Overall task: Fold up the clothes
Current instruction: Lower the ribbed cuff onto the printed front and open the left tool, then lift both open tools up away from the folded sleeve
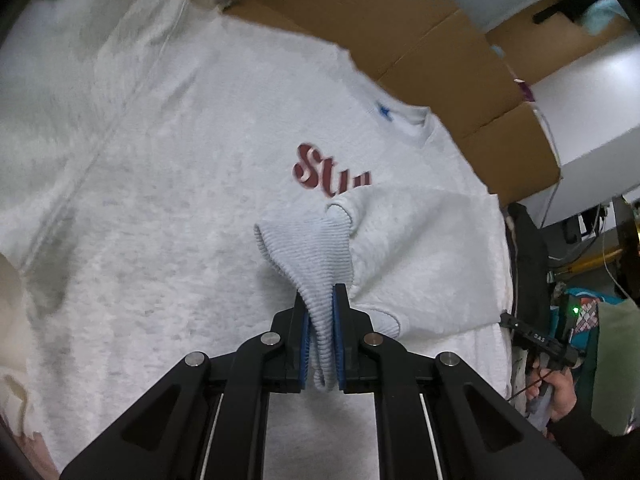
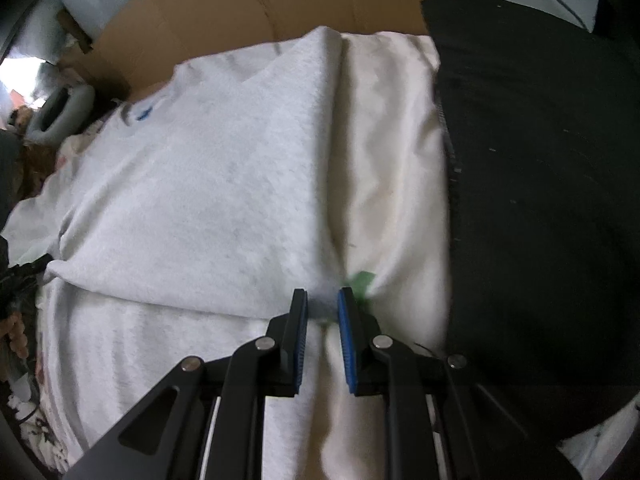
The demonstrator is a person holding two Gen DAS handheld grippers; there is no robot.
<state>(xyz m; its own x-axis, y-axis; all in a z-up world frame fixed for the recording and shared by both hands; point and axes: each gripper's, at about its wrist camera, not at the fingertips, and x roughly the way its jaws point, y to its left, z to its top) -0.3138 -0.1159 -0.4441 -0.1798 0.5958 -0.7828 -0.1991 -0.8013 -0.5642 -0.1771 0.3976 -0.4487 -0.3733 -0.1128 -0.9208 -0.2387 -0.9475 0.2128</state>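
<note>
A light grey sweatshirt (image 1: 168,184) lies spread flat, front up, with dark red lettering (image 1: 328,172) and a blue mark at the collar (image 1: 383,111). One sleeve is folded across its chest. My left gripper (image 1: 320,300) is shut on that sleeve's ribbed cuff (image 1: 308,252), which bunches up between the blue pads. In the right wrist view the sweatshirt (image 2: 208,184) shows a folded side edge. My right gripper (image 2: 323,300) is shut on the fabric at that edge, where creases run together beside a small green patch (image 2: 362,280).
Under the sweatshirt lies a cream blanket (image 2: 392,168). A black cloth (image 2: 540,200) covers the right side. Brown cardboard boxes (image 1: 420,40) stand along the far edge. A hand (image 1: 558,390) holds the other gripper's handle at the right, with clutter behind it.
</note>
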